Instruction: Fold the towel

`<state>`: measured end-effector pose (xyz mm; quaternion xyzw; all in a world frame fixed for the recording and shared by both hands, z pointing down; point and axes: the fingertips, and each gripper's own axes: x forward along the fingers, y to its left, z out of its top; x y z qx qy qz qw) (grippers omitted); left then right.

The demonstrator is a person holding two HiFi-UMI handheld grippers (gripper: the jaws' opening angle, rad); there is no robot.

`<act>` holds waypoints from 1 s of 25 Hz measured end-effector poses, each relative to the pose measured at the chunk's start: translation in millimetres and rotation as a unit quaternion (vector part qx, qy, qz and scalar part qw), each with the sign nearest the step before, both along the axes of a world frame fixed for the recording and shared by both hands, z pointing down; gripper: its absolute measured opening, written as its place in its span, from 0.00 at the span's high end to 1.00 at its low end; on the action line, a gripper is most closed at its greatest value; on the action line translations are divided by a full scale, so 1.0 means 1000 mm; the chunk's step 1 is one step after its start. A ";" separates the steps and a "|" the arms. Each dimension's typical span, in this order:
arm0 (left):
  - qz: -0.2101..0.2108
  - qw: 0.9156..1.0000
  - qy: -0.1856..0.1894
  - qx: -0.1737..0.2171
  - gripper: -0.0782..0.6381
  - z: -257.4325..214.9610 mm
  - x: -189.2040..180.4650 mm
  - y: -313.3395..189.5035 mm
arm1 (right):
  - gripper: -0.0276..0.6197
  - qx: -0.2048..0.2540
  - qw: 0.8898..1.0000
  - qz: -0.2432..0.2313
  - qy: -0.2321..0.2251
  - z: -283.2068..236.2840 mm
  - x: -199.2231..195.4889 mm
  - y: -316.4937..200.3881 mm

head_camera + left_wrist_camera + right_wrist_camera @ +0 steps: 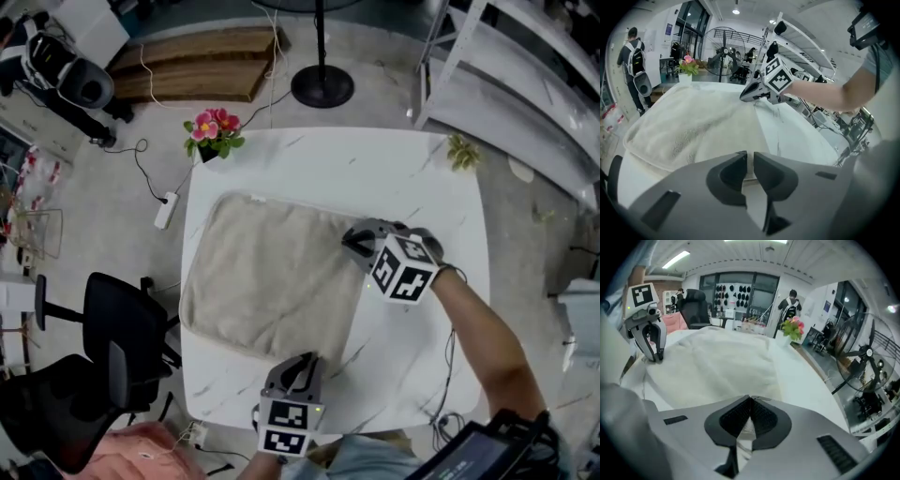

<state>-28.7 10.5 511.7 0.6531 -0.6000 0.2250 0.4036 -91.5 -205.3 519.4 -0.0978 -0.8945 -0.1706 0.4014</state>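
A beige towel (272, 281) lies spread flat on the white marble table (403, 178). My left gripper (305, 361) is at the towel's near right corner, jaws almost together with the towel's edge (693, 126) pinched between the tips (747, 154). At the far right corner, my right gripper (352, 242) is shut, and a bit of the towel (717, 362) shows between its ribbed pads (750, 399). Each gripper also shows in the other's view: the right gripper (747, 96) at the towel's far corner, the left gripper (654, 355) standing on the towel's edge.
A pot of pink flowers (214, 131) stands at the table's far left corner and a small plant (462, 150) at the far right. Black office chairs (112, 337) stand left of the table. A fan's base (322, 86) and a power strip (166, 210) are on the floor.
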 end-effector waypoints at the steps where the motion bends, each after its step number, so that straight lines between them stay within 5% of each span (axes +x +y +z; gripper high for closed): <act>1: 0.010 1.000 0.004 -0.007 0.83 0.003 0.009 0.002 | 0.93 -0.006 1.000 -0.001 0.007 0.006 0.005 -0.001; 10: 0.093 0.995 0.044 -0.020 0.84 0.016 0.102 0.005 | 0.93 -0.024 0.998 -0.017 0.054 0.014 0.072 -0.007; 18: 0.208 0.973 0.099 -0.015 0.84 0.016 0.218 -0.001 | 0.93 -0.031 0.996 0.007 0.085 0.018 0.176 -0.017; 25: 0.250 0.958 0.139 -0.017 0.83 0.010 0.274 -0.007 | 0.93 -0.044 0.994 0.057 0.083 0.017 0.235 -0.023</act>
